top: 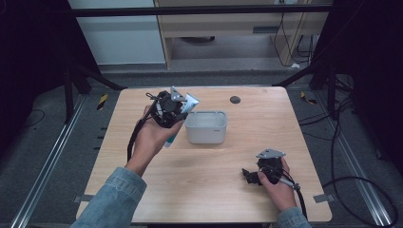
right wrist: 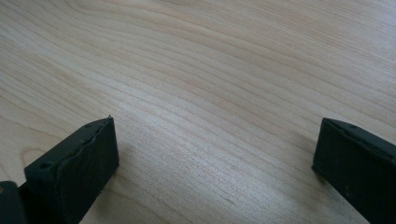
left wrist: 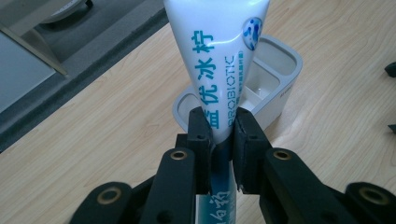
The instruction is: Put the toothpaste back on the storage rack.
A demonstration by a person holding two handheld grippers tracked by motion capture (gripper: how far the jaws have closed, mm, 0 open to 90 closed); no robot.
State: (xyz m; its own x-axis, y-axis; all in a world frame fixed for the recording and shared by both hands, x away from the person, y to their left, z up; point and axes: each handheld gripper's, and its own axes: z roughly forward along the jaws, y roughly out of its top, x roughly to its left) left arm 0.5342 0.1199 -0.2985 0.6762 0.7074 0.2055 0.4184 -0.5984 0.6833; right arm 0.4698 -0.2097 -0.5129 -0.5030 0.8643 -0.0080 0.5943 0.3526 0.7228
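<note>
Toothpaste tube (left wrist: 219, 60) read "PROBIOTIC" plus blue Chinese characters. Left claw (left wrist: 219, 135) clamped it mid-body, long axis running along the jaws, wide crimped end far, just left of the white container (top: 206, 127) on the table (top: 266, 118). Right claw (right wrist: 215, 154) gaped wide, near right.

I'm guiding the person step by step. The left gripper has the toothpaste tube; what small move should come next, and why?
Probably carry the toothpaste tube a little further over the white box and lower it in. The left gripper is clamped on the tube, the box sits open just beyond it, and the right gripper rests open, apart.
</note>
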